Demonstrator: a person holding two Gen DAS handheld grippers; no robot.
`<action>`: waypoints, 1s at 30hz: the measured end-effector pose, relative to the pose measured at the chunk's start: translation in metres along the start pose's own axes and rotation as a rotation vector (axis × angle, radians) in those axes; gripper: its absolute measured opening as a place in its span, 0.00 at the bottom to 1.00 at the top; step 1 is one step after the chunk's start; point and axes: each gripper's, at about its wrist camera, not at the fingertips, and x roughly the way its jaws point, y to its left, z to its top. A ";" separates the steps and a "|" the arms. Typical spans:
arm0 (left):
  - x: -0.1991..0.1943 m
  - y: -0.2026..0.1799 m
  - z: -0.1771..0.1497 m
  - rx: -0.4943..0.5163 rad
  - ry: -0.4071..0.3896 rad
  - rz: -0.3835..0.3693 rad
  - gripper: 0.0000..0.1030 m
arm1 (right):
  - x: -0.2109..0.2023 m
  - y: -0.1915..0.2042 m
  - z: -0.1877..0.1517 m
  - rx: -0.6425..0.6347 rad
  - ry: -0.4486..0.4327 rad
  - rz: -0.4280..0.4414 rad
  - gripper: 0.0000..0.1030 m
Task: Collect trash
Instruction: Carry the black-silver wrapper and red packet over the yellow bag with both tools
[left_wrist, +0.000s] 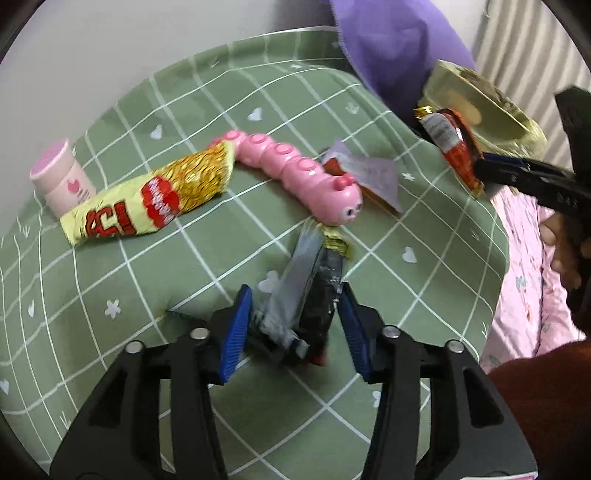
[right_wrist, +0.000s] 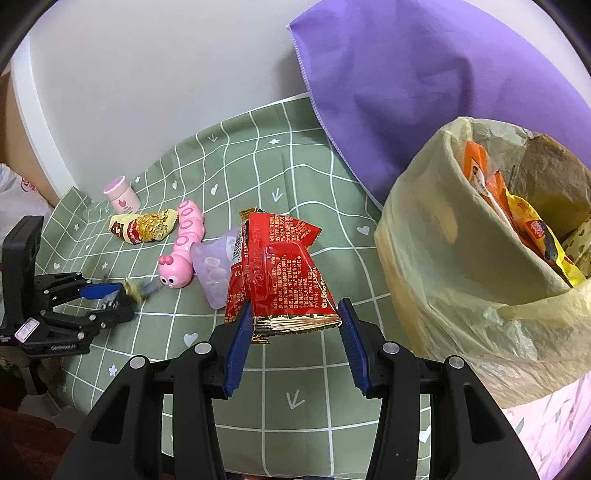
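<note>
Left tool (left_wrist: 295, 314) straddles a blurred dark wrapper (left_wrist: 314, 295) — grip unclear — right tool (right_wrist: 295, 325) clamps red packet (right_wrist: 280, 266).

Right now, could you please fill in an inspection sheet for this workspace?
Surface: green grid-patterned cloth.
Job's things: yellow-lined trash bin, holding wrappers; red foil snack wrapper; yellow noodle packet; dark crumpled wrapper; pale purple plastic wrapper.
Clutter: pink caterpillar toy; small pink jar.
Grippers: right gripper shut on the red wrapper; left gripper, jaws astride the dark wrapper, contact unclear.
Cables: nothing seen.
Surroundings: purple fabric, white wall, pink bedding.
</note>
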 end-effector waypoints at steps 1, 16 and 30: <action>0.000 0.003 -0.001 -0.016 -0.001 -0.004 0.31 | 0.000 0.001 0.000 -0.003 0.000 0.000 0.43; -0.036 -0.004 0.060 -0.018 -0.149 -0.049 0.24 | -0.015 0.001 0.018 -0.025 -0.055 -0.030 0.43; -0.052 -0.062 0.227 0.024 -0.346 -0.197 0.26 | -0.084 -0.060 0.078 0.037 -0.215 -0.242 0.43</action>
